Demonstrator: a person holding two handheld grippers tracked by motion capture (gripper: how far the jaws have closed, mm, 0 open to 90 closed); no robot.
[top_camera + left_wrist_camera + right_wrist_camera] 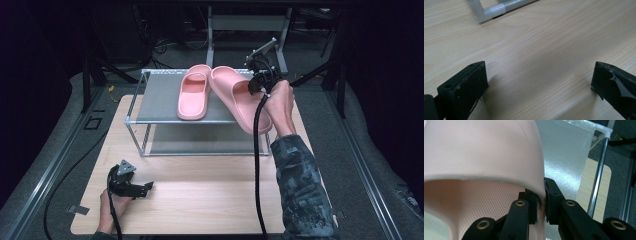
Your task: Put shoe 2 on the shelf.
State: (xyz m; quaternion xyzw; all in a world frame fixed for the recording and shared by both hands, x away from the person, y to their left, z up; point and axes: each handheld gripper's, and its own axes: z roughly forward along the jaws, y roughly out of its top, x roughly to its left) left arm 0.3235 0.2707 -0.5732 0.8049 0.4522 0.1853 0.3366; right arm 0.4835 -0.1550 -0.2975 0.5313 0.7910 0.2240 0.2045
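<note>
Above the mesh-topped rack [160, 95], the right hand-held gripper [543, 202] pinches a smooth pink foam slipper [235, 95]; left hand-held gripper [539, 82] gapes.

Black right gripper [256, 82], brass-ringed screw holes, thick black cable; dark camouflage sleeve [302, 187]; grey three-cornered plate on left gripper [142, 190].

A wooden table [200, 200] carried a metal shoe rack [160, 107]; one pink slipper [193, 92] lay on its top shelf.

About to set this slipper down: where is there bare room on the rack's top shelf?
The shelf is bare left of the resting slipper, out to the frame's left rail. Its right side is crowded: the held slipper in the right claw overhangs it.
</note>
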